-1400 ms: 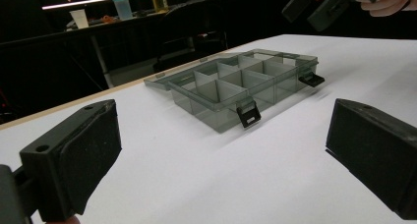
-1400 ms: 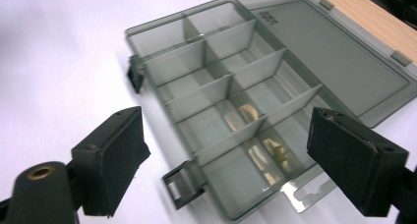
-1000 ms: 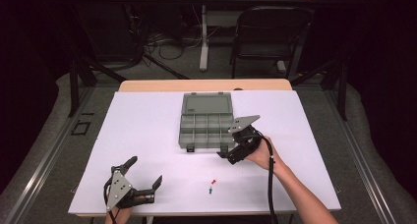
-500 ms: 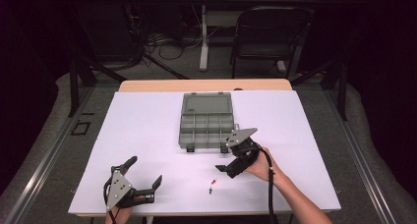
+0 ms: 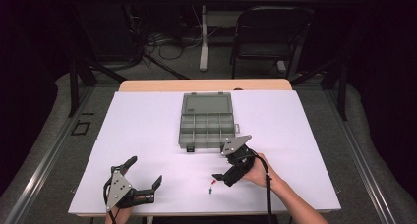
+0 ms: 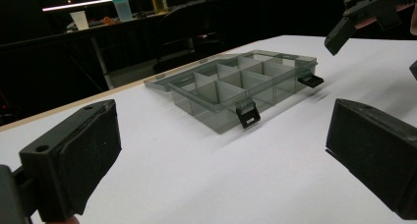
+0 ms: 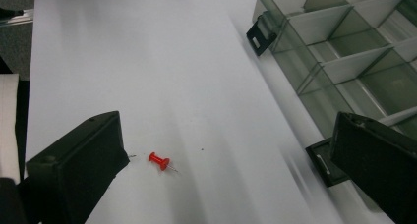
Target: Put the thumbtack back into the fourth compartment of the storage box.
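The white table (image 5: 147, 135) carries my open grey compartment box (image 5: 207, 129) at its middle. My left gripper (image 5: 135, 182) rests spread wide near the front edge. My right gripper (image 5: 227, 162), jaws parted, hovers beside the red pushpin (image 7: 160, 161).

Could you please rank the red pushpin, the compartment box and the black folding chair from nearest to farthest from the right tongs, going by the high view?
1. Red pushpin: on the white table, just beside the right tongs.
2. Compartment box: open, mid-table, beyond them.
3. Black folding chair: on the floor past the table's far edge.
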The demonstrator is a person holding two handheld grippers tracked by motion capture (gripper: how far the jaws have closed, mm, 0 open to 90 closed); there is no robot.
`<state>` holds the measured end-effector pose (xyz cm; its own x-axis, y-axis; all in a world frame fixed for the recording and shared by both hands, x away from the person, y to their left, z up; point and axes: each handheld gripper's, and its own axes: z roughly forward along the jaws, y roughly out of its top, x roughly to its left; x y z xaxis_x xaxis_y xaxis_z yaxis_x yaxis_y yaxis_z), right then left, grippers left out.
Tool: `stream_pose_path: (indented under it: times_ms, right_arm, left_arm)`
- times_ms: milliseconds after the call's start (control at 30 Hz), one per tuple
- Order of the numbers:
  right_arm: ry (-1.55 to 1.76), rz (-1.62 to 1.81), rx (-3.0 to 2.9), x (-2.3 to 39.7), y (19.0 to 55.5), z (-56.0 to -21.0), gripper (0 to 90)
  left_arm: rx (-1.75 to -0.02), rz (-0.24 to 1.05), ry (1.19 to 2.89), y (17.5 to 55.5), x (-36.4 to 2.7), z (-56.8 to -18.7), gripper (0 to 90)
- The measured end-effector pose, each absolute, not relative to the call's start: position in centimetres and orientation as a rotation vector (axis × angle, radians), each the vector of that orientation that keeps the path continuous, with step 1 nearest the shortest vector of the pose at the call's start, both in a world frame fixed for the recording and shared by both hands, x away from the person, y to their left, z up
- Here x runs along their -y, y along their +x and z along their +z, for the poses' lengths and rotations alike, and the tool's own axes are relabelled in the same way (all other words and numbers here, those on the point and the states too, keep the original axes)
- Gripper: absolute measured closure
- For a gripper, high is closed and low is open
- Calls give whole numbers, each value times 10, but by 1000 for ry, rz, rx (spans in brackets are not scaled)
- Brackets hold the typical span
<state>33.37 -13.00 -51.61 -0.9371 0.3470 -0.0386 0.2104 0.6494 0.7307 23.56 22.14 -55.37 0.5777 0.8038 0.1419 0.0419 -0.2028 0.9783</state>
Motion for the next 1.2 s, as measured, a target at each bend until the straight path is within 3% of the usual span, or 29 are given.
stream_pose_path:
  times_ms: [233,400,467,533,567,633,667,733,767,1067,1200]
  right_arm:
    - [413,1123,-2734,121,329,-524,26]
    - [376,1107,-2756,119,327,-528,153]
    - [368,1093,-2776,118,326,-531,252]
    - [358,1083,-2784,117,326,-532,269]
    - [345,1067,-2803,115,325,-535,342]
    - [335,1066,-2810,115,325,-536,362]
    - [313,1056,-2827,113,324,-538,445]
    - [308,1057,-2840,112,323,-539,463]
    - [280,1049,-2858,110,322,-540,527]
    - [245,1020,-2902,107,321,-545,721]
    - [237,1006,-2912,107,321,-547,763]
  left_arm:
    - [-718,815,1641,235,-221,-554,0]
    - [-717,816,1641,235,-222,-553,0]
    - [-717,817,1642,235,-222,-553,0]
    - [-718,817,1641,235,-222,-553,0]
    - [-718,818,1641,235,-222,-553,0]
    - [-718,818,1642,235,-222,-553,0]
    - [-717,818,1642,235,-222,-553,0]
    - [-717,818,1642,235,-222,-553,0]
    - [-717,819,1642,235,-222,-553,0]
    - [-718,819,1640,235,-222,-553,0]
    - [-718,819,1640,235,-222,-553,0]
